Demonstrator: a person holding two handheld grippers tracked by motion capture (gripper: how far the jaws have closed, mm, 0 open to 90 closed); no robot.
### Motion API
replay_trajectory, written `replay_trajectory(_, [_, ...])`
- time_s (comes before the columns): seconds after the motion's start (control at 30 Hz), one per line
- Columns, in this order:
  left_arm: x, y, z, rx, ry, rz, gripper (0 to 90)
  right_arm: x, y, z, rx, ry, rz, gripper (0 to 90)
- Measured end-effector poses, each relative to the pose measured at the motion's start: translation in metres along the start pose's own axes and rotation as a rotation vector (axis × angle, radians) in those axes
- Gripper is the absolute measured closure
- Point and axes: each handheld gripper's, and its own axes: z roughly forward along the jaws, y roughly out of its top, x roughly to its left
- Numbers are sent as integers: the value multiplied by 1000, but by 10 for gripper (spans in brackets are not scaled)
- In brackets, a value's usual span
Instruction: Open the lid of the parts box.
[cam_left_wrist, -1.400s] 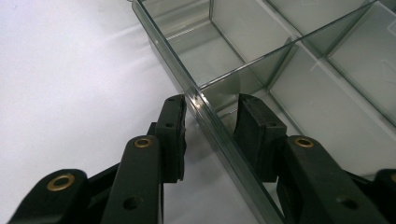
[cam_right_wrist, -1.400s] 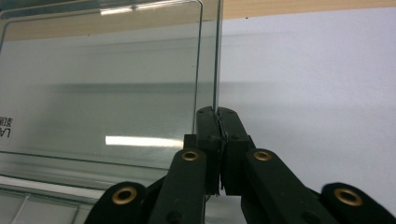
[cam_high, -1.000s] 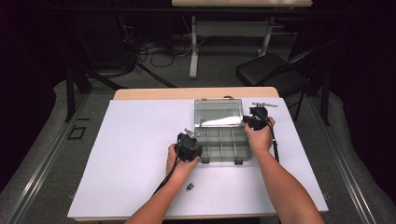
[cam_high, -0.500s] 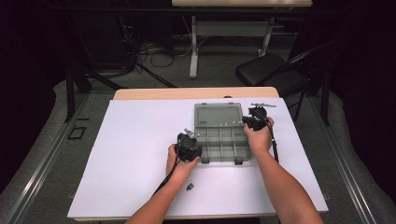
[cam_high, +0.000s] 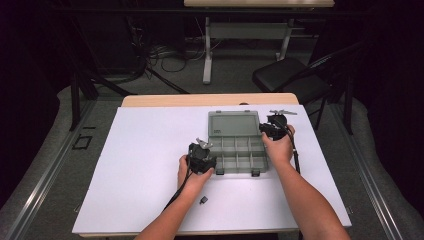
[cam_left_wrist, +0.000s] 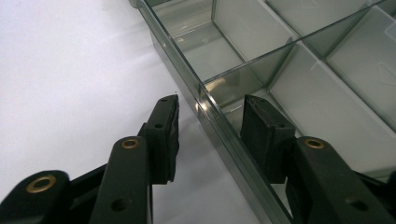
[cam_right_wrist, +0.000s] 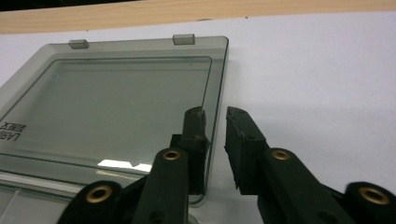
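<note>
We see the clear compartment box (cam_high: 239, 156) on the white table (cam_high: 140, 165), lid (cam_right_wrist: 116, 98) laid flat open. Our left gripper (cam_left_wrist: 210, 121) straddles its side wall, jaws spread; right gripper (cam_right_wrist: 215, 135) straddles the lid's edge, jaws apart.

Left gripper (cam_left_wrist: 210, 123) with its two black jaws spread apart, straddling the side wall of a clear, grey-tinted compartment box (cam_left_wrist: 219, 126); one jaw stands outside the wall over the white table surface (cam_left_wrist: 70, 84), the other inside the nearest compartment, and neither pad presses the wall. Beyond the jaw tips, thin dividers (cam_left_wrist: 285, 49) split the box into rectangular cells. The wall runs on a slant between the jaws, from the far edge toward the near one.
</note>
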Motion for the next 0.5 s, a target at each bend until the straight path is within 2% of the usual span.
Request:
replay_trajectory(0.17, [1,-1,-5,0,-20,-1,518,3,1,-7,-32,33,-6,721])
replay_trajectory(0.27, [2,-1,-9,-3,-38,1,510,6,1,-12,-61,45,-27,700])
replay_trajectory(0.33, [3,-1,-10,-2,-39,1,501,7,1,-13,-64,50,-34,694])
replay_trajectory(0.37, [5,-2,-14,0,-56,-4,499,9,1,-15,-69,56,-44,682])
replay_trajectory(0.43, [5,-3,-15,-9,-54,-6,490,11,0,-17,-69,62,-54,676])
replay_trajectory(0.47, [7,-3,-19,-4,-74,-3,487,12,1,-18,-70,60,-59,669])
replay_trajectory(0.5, [7,-3,-19,-4,-74,-3,486,12,1,-19,-70,58,-69,660])
